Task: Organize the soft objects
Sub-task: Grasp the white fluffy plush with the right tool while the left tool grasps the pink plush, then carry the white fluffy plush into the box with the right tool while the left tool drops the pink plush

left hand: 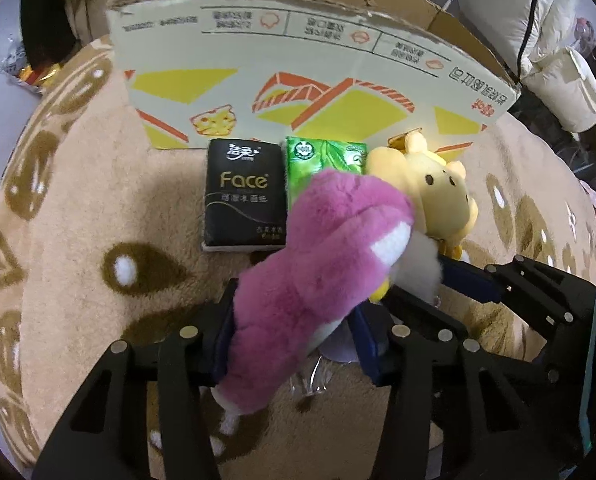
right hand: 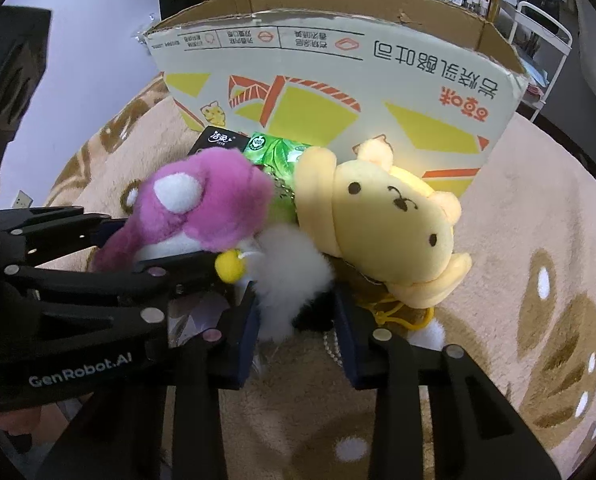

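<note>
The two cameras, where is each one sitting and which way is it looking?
Left wrist: sits on the left gripper, looking along its fingers at the pink plush toy they hold; the right gripper shows at right.
Right wrist: sits on the right gripper, looking at the white fluffy ball and yellow bear; the left gripper shows at left.
Both face the cardboard box.

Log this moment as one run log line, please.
left gripper: shut on pink plush | right gripper: around white pompom, touching | yellow bear plush: beside cardboard box
</note>
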